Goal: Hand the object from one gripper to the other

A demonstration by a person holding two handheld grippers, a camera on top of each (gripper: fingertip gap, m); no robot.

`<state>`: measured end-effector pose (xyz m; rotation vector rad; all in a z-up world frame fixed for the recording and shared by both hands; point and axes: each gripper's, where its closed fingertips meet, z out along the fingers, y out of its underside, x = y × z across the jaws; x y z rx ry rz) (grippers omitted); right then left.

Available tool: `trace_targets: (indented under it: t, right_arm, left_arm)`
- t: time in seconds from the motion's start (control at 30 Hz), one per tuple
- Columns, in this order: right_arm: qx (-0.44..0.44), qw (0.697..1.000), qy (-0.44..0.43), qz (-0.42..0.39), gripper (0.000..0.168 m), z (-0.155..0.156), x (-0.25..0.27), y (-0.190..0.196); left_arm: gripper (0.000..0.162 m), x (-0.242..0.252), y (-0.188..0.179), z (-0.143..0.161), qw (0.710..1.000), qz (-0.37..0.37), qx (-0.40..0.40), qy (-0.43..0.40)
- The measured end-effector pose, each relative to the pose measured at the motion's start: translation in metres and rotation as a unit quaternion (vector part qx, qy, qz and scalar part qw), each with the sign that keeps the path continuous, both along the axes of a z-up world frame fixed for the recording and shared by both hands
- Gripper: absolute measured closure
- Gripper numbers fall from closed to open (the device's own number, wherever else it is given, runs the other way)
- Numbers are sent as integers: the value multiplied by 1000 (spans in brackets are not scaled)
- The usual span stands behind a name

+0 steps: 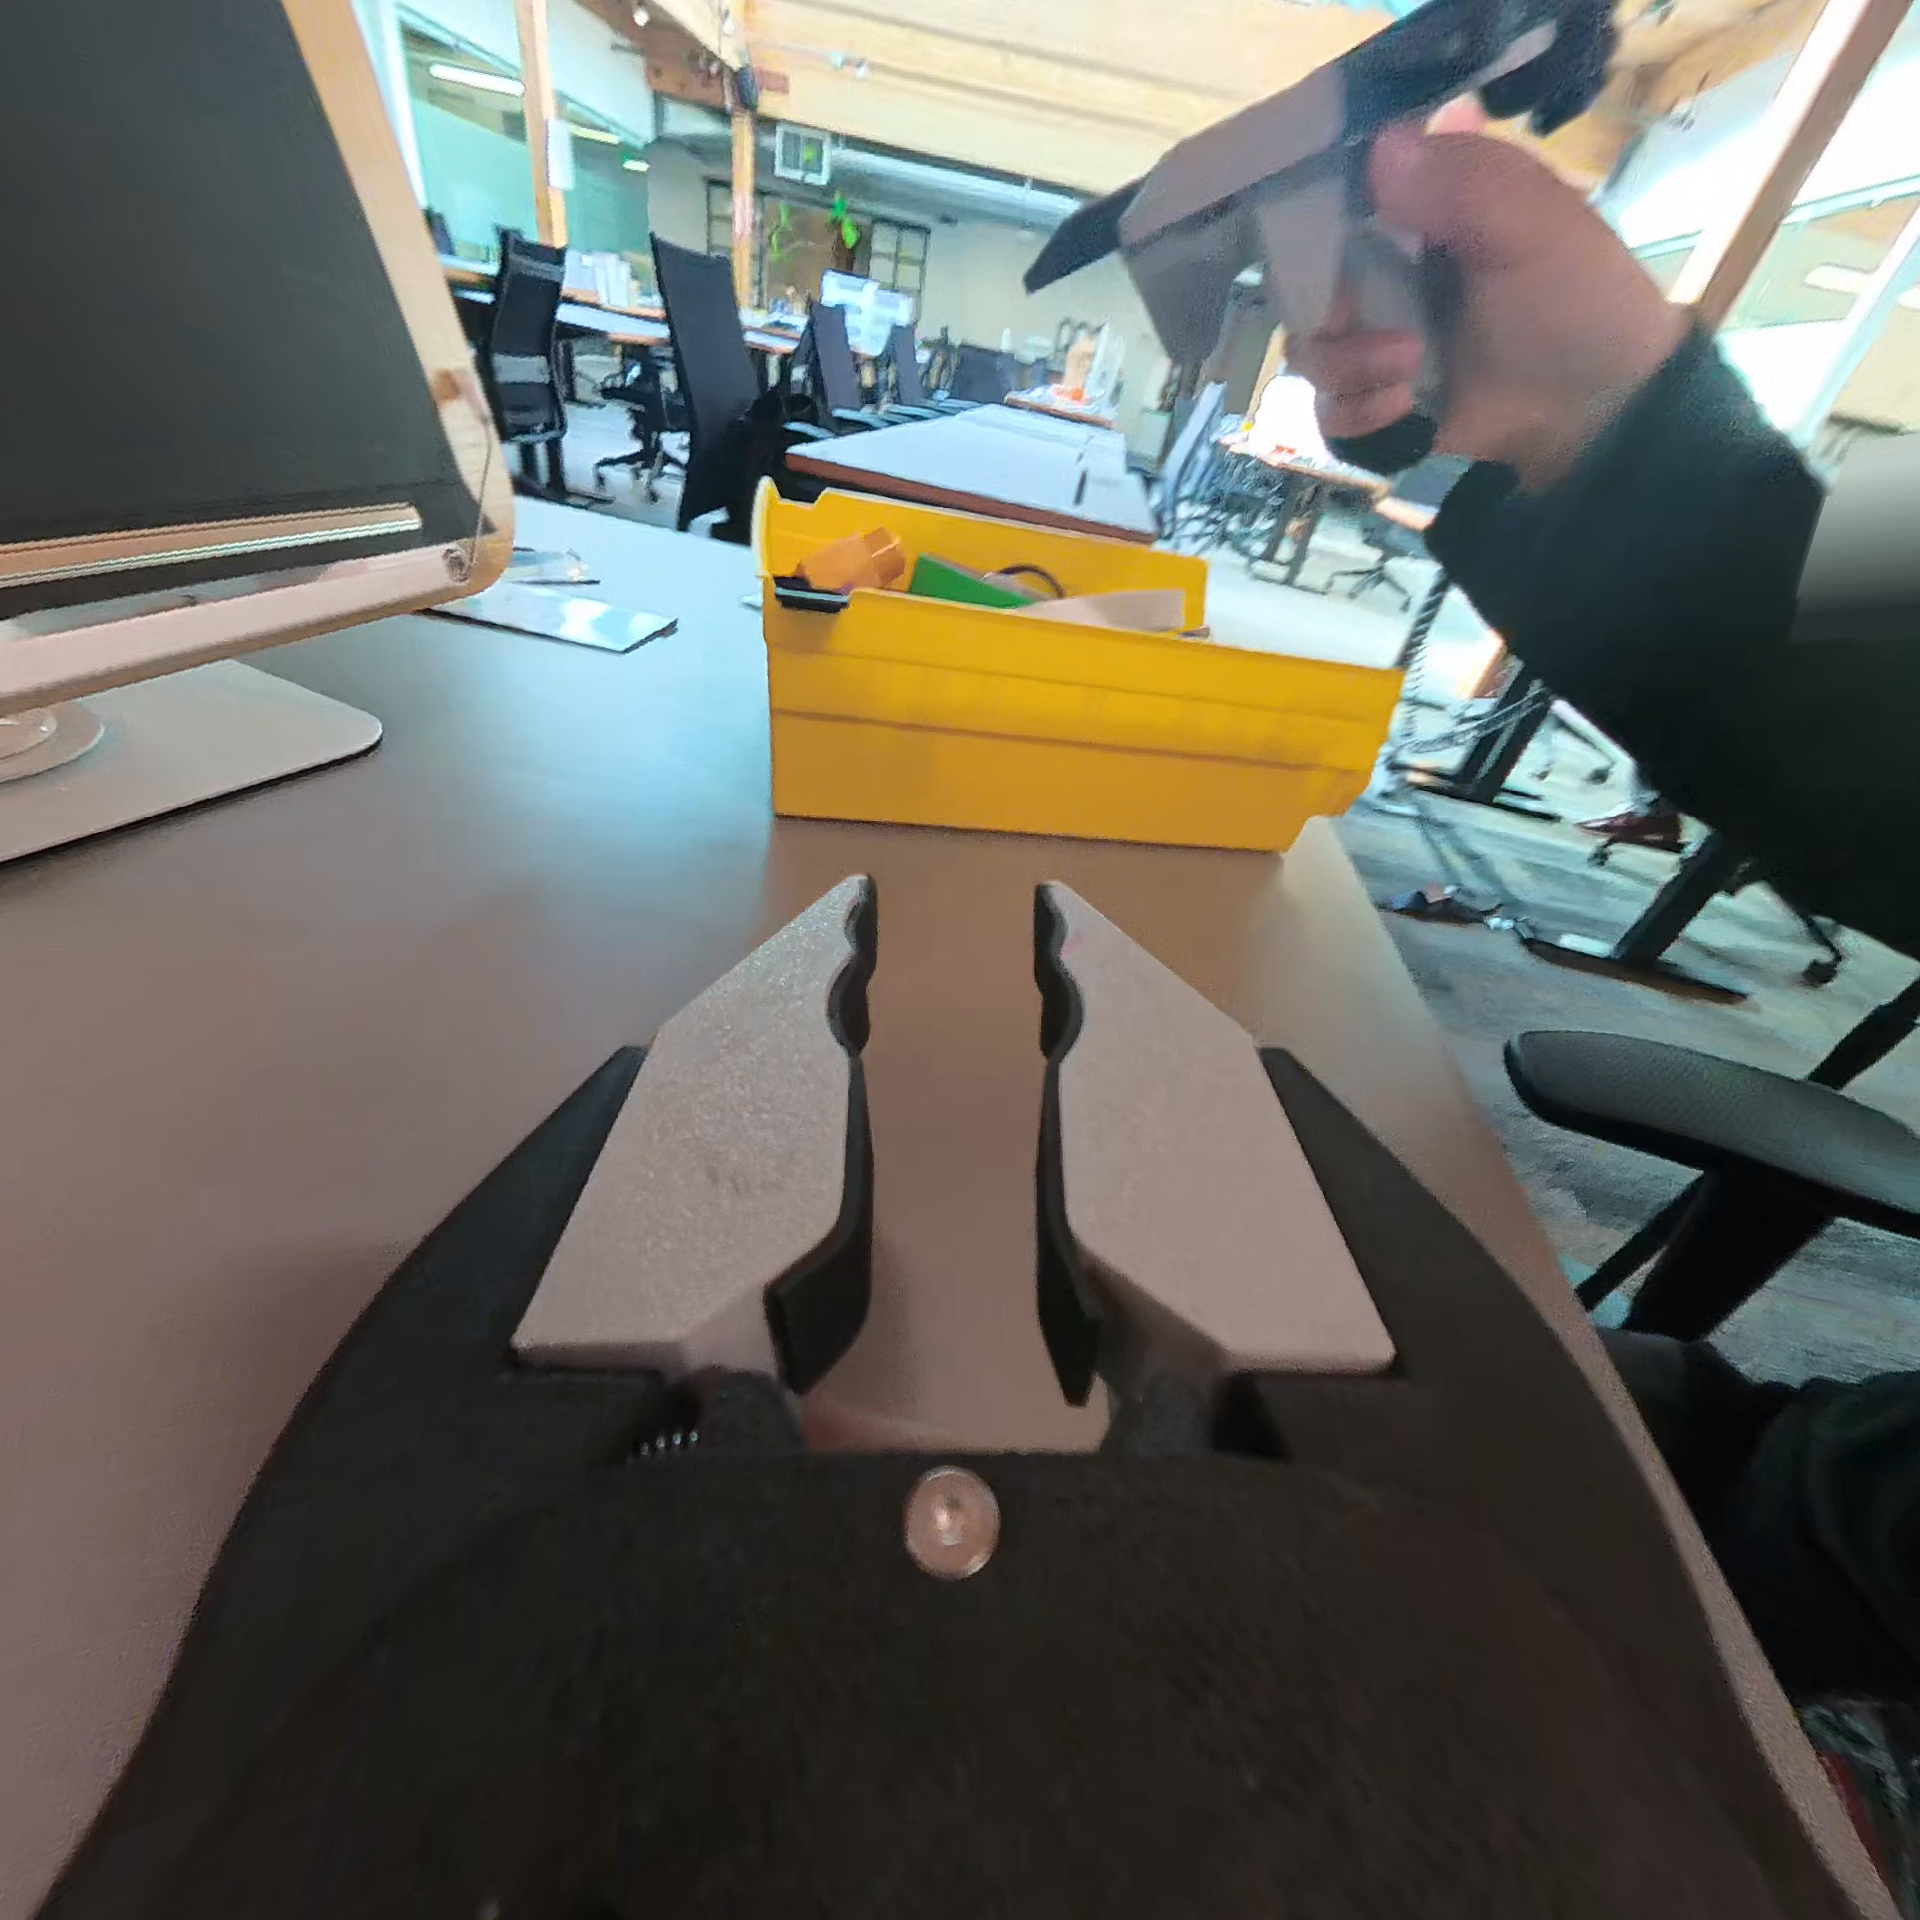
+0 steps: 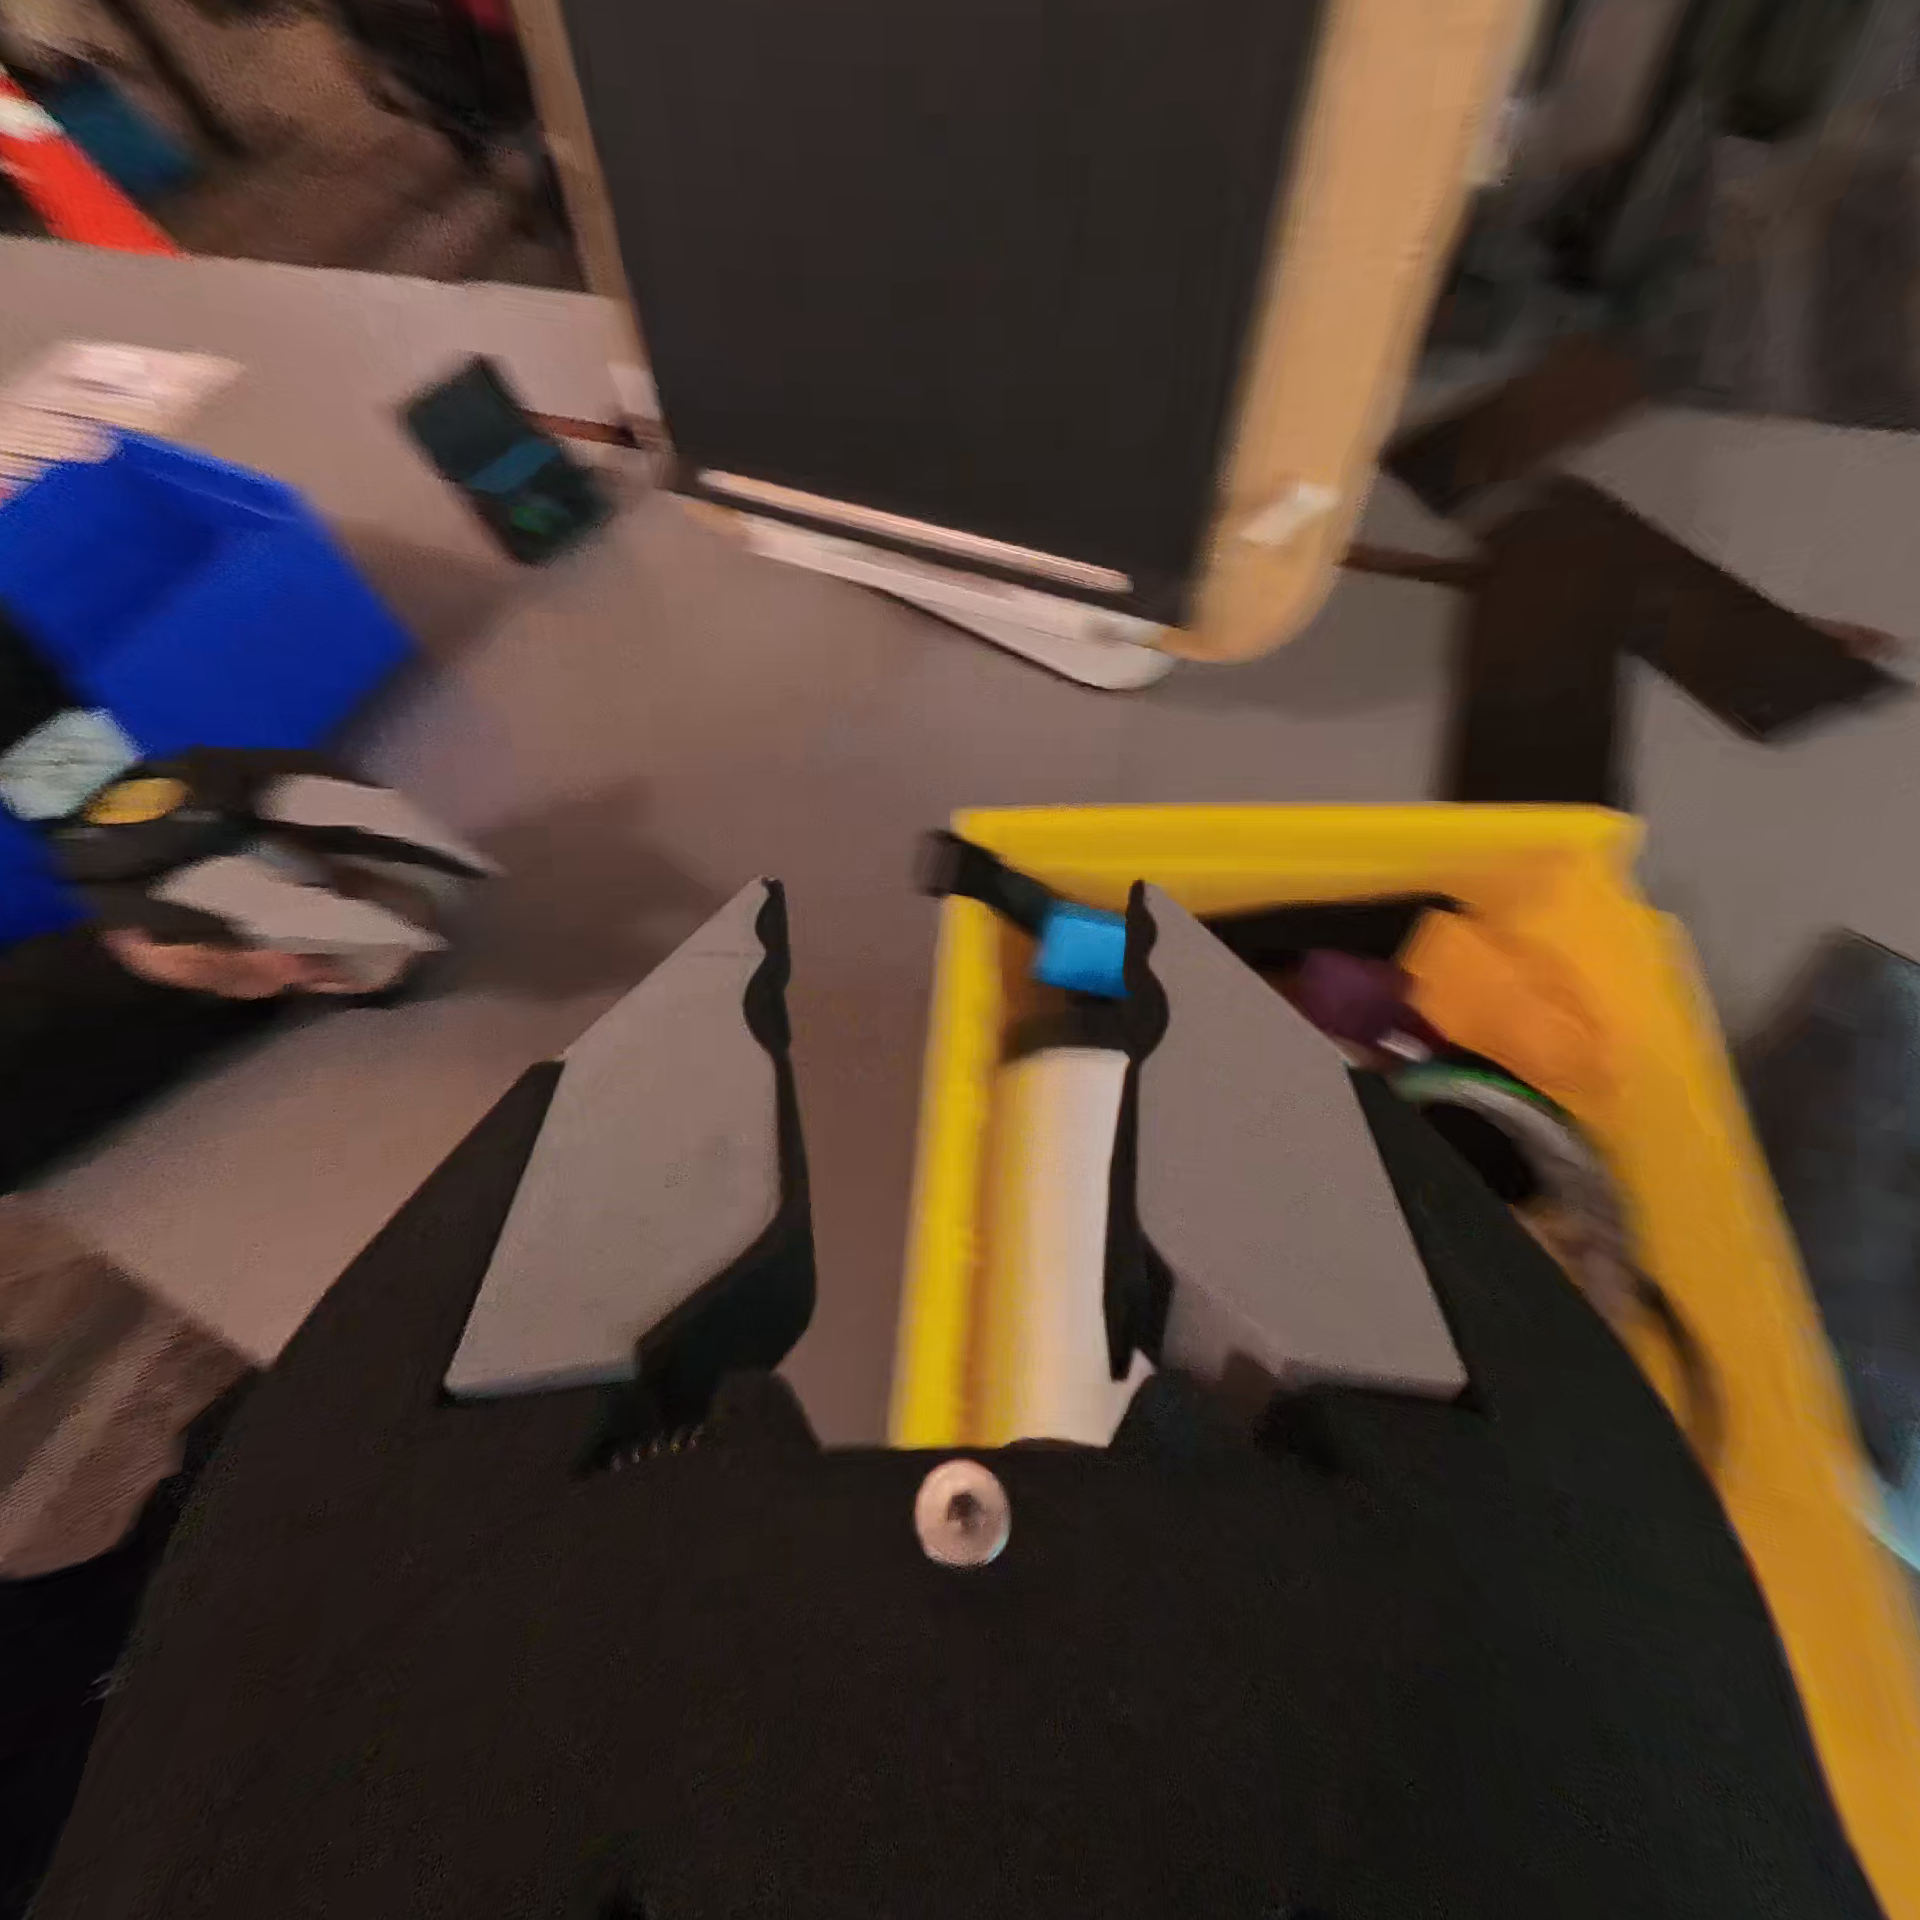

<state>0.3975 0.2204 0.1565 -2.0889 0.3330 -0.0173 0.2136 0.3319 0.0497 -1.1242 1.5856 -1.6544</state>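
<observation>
Both tools gape; yellow bin (image 2: 1288, 836) under right tool (image 2: 956, 914).

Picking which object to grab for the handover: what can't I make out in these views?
- Yellow bin contents, left wrist view: the near wall hides most of them.
- Same bin, right wrist view: motion blur, and the right gripper covers part.
- Right gripper, left wrist view: blurred; top cut off.

The left gripper (image 1: 954, 935) sits low and level, its jaws parted with nothing between them. The right gripper (image 2: 954, 940) is raised high in a hand (image 1: 1496, 301) (dark sleeve at the wrist), tilted downward, jaws likewise apart and empty.
</observation>
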Motion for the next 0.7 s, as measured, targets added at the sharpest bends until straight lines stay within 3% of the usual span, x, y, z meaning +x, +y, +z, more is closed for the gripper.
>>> trace_targets:
  t: [0.07,0.17,0.3,0.33,0.4,0.5,0.53,0.6,0.7]
  right_arm:
    - [37,996,30,76,102,-8,-52,27]
    - [35,985,62,158,96,-50,-114,61]
    - [-8,984,24,177,97,-123,-141,101]
    - [-15,985,8,174,98,-136,-141,108]
    - [-17,986,-35,165,101,-153,-138,120]
    - [-18,982,-100,158,107,-166,-132,130]
    - [-19,981,-115,156,109,-170,-131,132]
    - [-28,980,-126,153,112,-180,-132,135]
    - [-44,981,-117,147,109,-185,-132,139]
  left_arm:
    - [133,1,0,-5,999,31,14,16]
    - [125,-9,-6,2,995,86,19,50]
    - [103,-68,-11,55,989,133,65,27]
    - [104,-90,0,73,985,156,78,12]
    - [114,-137,44,109,966,235,107,-14]
    - [119,-211,156,128,903,397,163,17]
    - [122,-231,193,120,885,432,166,53]
    - [121,-249,239,74,876,430,148,162]
    - [118,-249,269,3,862,393,131,292]
